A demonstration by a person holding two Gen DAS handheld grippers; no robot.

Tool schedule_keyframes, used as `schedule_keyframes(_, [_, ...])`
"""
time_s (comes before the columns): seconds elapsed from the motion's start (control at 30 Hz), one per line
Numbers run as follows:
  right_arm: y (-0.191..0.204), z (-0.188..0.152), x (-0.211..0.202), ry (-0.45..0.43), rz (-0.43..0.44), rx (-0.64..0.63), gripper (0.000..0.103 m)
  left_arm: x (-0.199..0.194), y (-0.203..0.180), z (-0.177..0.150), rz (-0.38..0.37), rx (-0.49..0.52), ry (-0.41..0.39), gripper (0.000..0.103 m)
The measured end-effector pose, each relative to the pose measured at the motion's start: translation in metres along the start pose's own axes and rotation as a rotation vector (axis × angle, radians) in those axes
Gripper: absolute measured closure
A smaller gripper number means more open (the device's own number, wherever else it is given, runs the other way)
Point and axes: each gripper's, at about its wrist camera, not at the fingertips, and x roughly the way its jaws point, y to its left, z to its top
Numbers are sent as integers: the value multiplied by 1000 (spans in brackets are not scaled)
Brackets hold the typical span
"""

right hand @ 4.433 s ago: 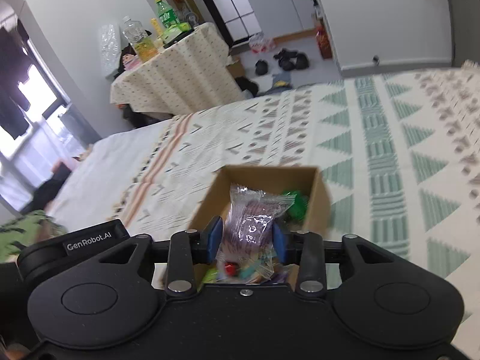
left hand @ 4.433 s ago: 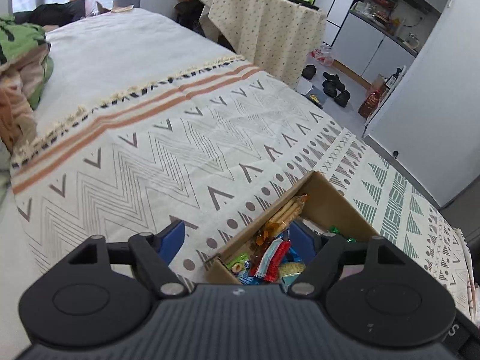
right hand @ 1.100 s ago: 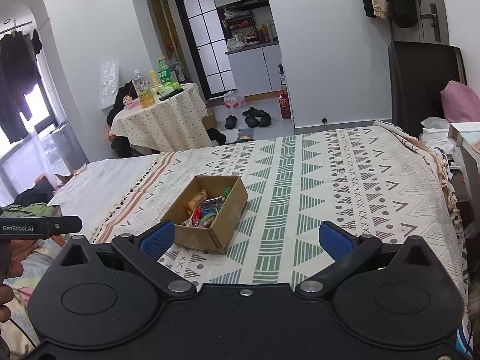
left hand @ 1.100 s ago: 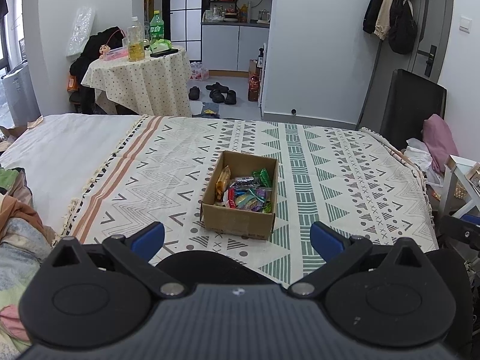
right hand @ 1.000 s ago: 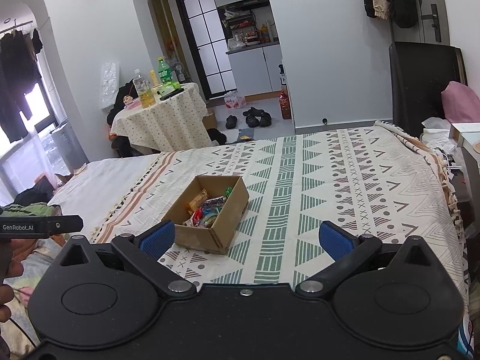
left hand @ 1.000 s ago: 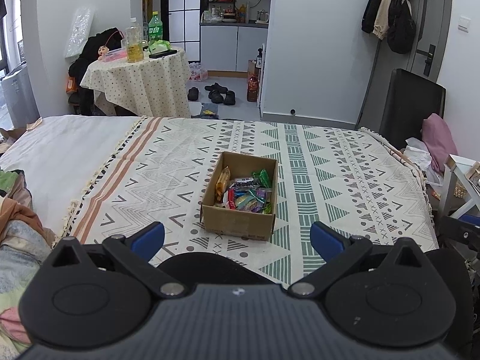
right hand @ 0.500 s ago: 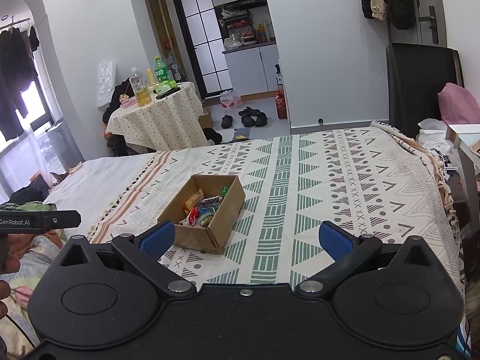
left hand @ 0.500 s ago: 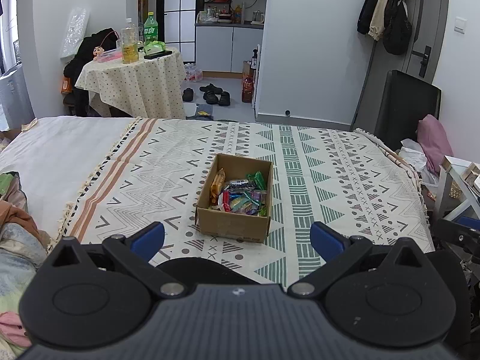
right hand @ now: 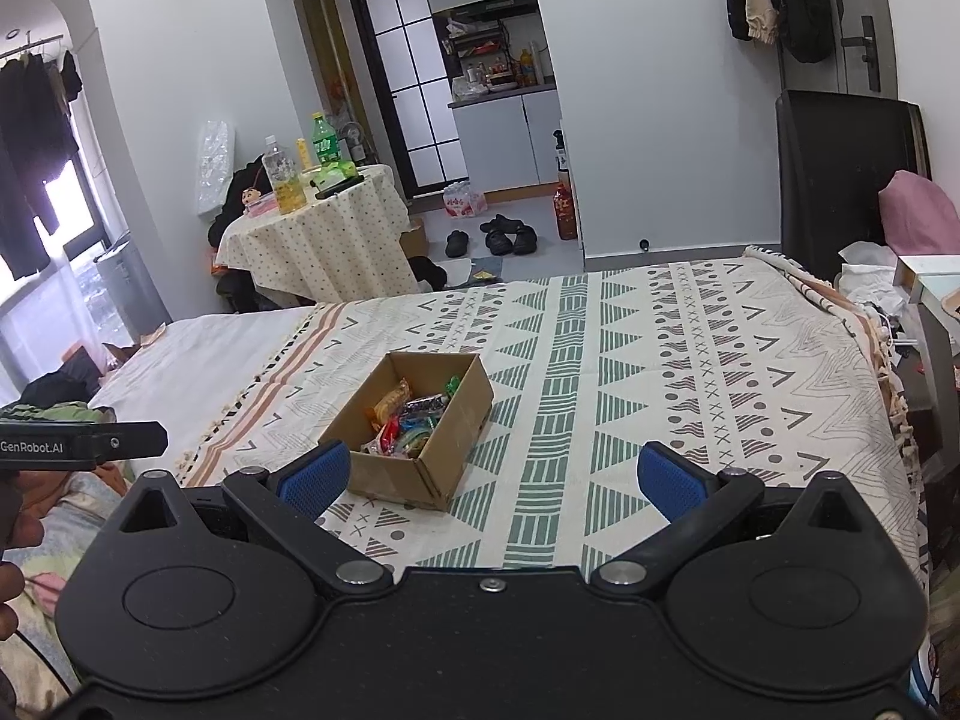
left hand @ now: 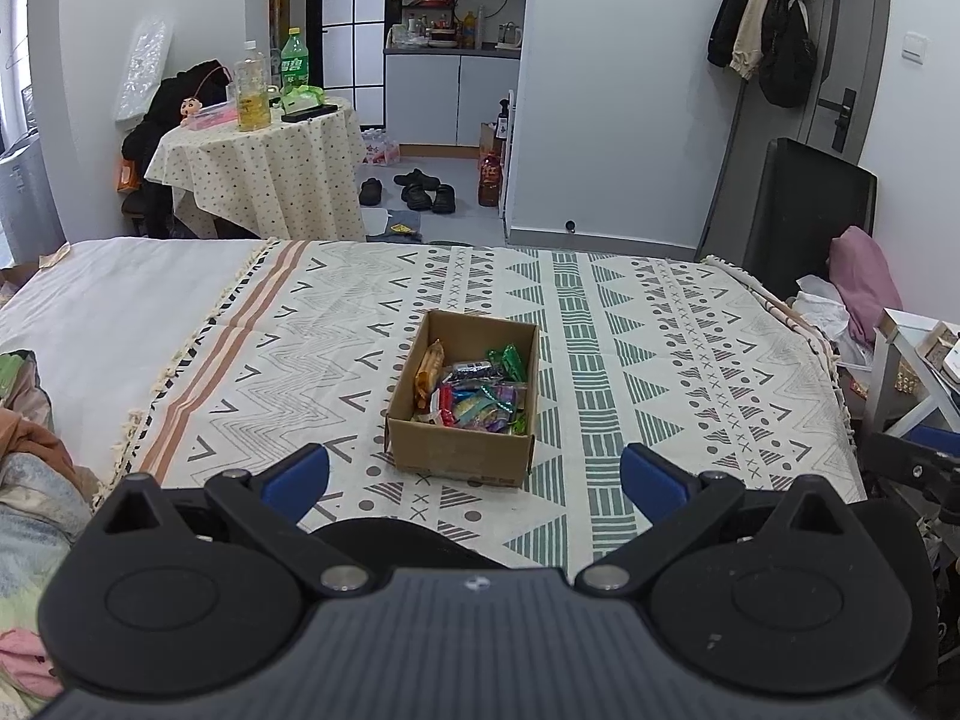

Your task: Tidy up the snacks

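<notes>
Clearly both my tools hang released and empty — left tool, right tool — well back from the snack box on the bed; it lies ahead, long axis pointing away, nearer my left.

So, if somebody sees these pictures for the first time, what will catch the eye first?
Most likely the open cardboard box of bright snack packets, alone in the middle of the patterned bedspread. Next, the two open grippers low in each view, left gripper and right gripper, both empty and well back from the box.
</notes>
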Motion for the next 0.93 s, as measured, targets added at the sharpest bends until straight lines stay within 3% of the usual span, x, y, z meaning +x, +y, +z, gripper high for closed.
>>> schedule_keyframes(0.93, [-1, 4, 5, 10, 2, 2, 0, 14, -6, -1, -6, 6, 17, 0])
